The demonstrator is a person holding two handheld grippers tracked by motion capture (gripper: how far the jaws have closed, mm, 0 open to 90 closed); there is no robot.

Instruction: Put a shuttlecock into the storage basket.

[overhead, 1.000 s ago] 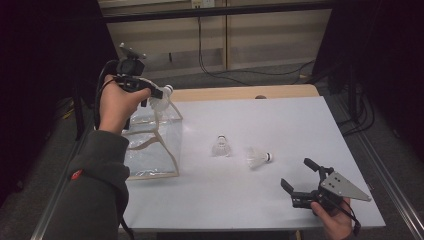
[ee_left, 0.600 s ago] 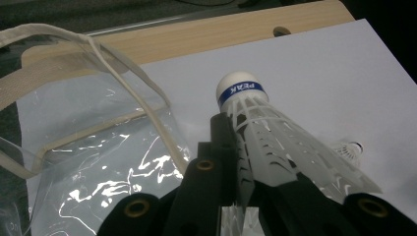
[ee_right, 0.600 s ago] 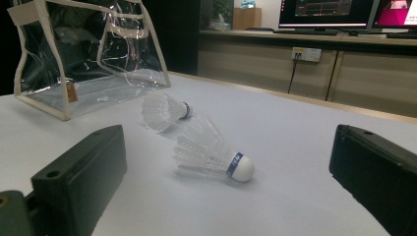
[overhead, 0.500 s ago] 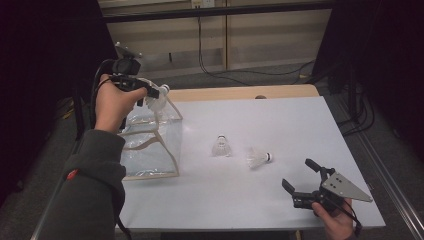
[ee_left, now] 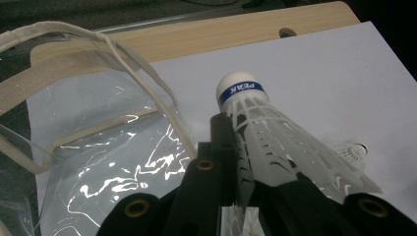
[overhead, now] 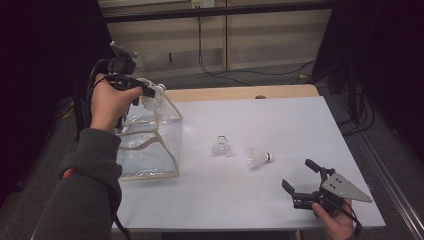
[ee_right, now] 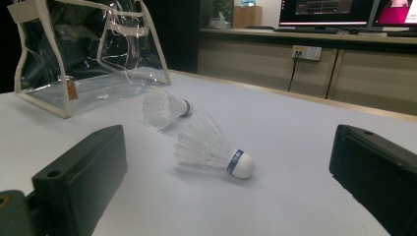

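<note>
My left gripper (overhead: 151, 93) hangs above the open top of a clear plastic bag (overhead: 150, 142) with beige trim, shut on a white shuttlecock (overhead: 160, 89). In the left gripper view the shuttlecock (ee_left: 265, 132) lies between the jaws with its blue-banded cork pointing away, and the bag (ee_left: 113, 162) is below. Two more shuttlecocks rest mid-table: one standing on its skirt (overhead: 221, 146), one on its side (overhead: 257, 157). My right gripper (overhead: 301, 176) stands open near the front right edge, facing the lying shuttlecock (ee_right: 211, 147) from a short distance.
The white table (overhead: 280, 115) has a wooden strip along its far edge. Behind it are cabinets and trailing cables. In the right gripper view the other shuttlecock (ee_right: 164, 108) and the bag (ee_right: 88, 54) sit farther back on the left.
My left gripper has shifted slightly to the left above the bag, still holding the shuttlecock. The right gripper and the two shuttlecocks on the table have not moved.
</note>
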